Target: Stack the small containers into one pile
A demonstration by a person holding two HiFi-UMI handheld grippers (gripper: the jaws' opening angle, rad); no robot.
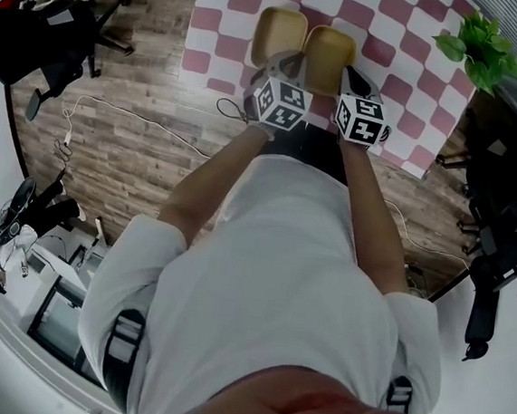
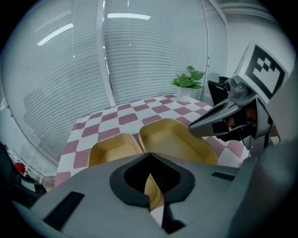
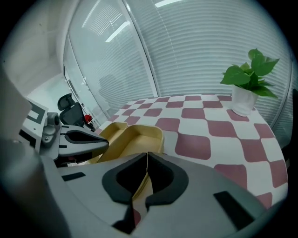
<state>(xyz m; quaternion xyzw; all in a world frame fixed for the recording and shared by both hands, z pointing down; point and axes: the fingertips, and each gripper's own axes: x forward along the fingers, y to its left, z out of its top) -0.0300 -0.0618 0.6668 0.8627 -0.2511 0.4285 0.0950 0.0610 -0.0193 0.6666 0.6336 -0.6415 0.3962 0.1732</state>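
Left gripper [image 2: 149, 157]: jaws together, tips pinched on a thin yellow wall that showed thru the hollow behind them. The wall read as the left rim of a shallow yellow rectangular plastic container [image 2: 179, 139], which lay straight ahead & a bit right of that gripper. Right gripper [image 3: 147, 157]: jaws also closed, w/ a strip of the same container's wall btwn them. The tub's open inside sat just ahead & left of its tips. So the two grippers sat on opposite sides of that one container, both slanting downward. A second shallow yellow rectangular container [image 2: 113, 149] lay ahead-left of the left gripper, side by side w/ the first & apparently touching it, not nested. From the right gripper it was beyond the gripped one. Under both was the pink-and-white checked desk [image 3: 201, 145]. Far ahead-right of the right gripper, near the desk's back edge, stood a green leafy plant in a white pot [image 3: 246, 88], w/ grey slatted blinds [image 3: 205, 51] behind it.
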